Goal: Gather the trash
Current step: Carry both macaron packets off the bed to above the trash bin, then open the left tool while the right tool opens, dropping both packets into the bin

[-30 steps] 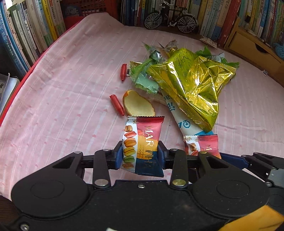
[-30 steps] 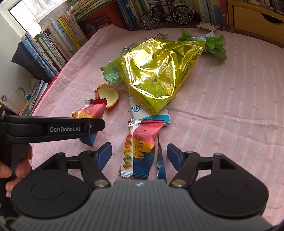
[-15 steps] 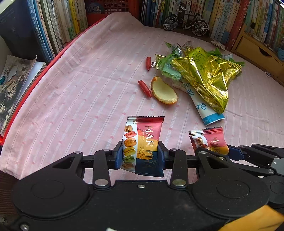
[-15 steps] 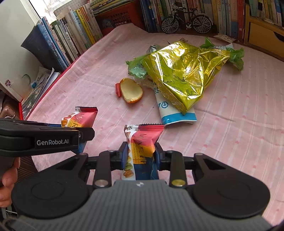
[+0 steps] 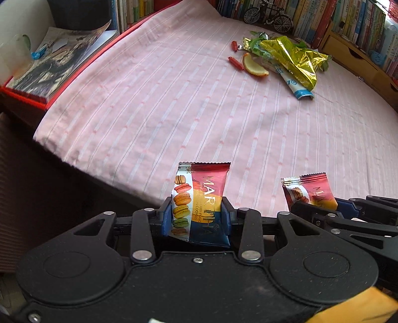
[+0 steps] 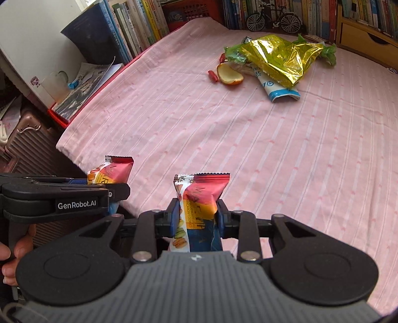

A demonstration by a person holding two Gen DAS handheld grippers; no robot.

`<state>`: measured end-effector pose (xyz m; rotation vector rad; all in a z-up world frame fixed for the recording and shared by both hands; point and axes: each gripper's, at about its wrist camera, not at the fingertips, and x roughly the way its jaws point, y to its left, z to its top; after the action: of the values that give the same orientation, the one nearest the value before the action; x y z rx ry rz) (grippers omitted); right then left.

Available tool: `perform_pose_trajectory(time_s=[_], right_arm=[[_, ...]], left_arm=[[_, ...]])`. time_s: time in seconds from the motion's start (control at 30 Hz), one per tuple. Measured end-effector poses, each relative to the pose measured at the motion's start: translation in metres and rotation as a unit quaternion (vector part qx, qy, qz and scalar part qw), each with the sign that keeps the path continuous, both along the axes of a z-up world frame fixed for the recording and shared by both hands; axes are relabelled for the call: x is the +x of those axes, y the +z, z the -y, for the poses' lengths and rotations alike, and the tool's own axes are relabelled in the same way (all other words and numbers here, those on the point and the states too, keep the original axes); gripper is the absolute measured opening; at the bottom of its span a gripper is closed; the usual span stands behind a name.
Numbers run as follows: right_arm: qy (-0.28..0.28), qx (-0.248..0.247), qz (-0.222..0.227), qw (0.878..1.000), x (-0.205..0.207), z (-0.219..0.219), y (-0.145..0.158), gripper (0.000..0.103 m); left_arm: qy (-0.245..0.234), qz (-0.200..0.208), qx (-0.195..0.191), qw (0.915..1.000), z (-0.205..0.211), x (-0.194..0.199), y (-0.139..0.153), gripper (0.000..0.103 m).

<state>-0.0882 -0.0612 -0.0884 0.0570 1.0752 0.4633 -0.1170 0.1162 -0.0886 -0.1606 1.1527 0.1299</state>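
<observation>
While clamped across its lower half, macaron cookie packet (image 5: 200,198) stands upright in left gripper (image 5: 197,218), blue pads pinching both side edges; seen from left wrist cam. Hangs over near edge of pink striped bedspread (image 5: 174,99). Second packet (image 5: 308,191) shows at right, nipped in right gripper (image 5: 348,208). Rest of trash pile well apart at far side: gold foil bag (image 5: 291,54), orange peel (image 5: 253,68), blue-white wrapper (image 5: 296,85), two red bits nearby.

From right wrist cam, right gripper (image 6: 197,217) pressed shut on its own packet (image 6: 199,198), film creased and buckled inward at pads. Left gripper w/ its packet at left, hand (image 6: 15,253) on grip. Foil bag, peel, wrapper lie far off by model bicycle (image 6: 271,17).

Judged: packets light, soft, crinkly, film prob. slick; contents likely brittle, so firm but gentle squeeze. Best hold mid-body or on crimped end seal, not corner.
</observation>
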Motion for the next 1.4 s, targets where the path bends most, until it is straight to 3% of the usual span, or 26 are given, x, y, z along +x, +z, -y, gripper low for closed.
perform_pose_trajectory(time_s=[0.4, 0.53, 0.6, 0.7, 0.97, 1.4], right_arm=[[0.050, -0.021, -0.058, 0.997, -0.082, -0.050, -0.048, 0.035], [0.054, -0.028, -0.091, 0.994, -0.094, -0.060, -0.075, 0.036], [0.053, -0.041, -0.110, 0.992, -0.098, -0.065, -0.092, 0.036], [0.055, -0.064, -0.123, 0.989, -0.099, -0.072, -0.108, 0.036], [0.064, -0.065, -0.112, 0.989, -0.099, -0.084, -0.105, 0.037], [0.048, -0.066, -0.112, 0.990, -0.085, -0.085, -0.107, 0.040]], left_arm=[[0.062, -0.076, -0.037, 0.9944, -0.043, -0.110, -0.070, 0.036], [0.089, -0.110, -0.067, 0.9877, -0.053, -0.130, -0.104, 0.037], [0.112, -0.138, -0.083, 0.9805, -0.058, -0.135, -0.124, 0.037], [0.119, -0.164, -0.089, 0.9752, -0.060, -0.140, -0.142, 0.037], [0.106, -0.175, -0.086, 0.9750, -0.056, -0.149, -0.151, 0.038], [0.098, -0.175, -0.088, 0.9758, -0.055, -0.129, -0.159, 0.041]])
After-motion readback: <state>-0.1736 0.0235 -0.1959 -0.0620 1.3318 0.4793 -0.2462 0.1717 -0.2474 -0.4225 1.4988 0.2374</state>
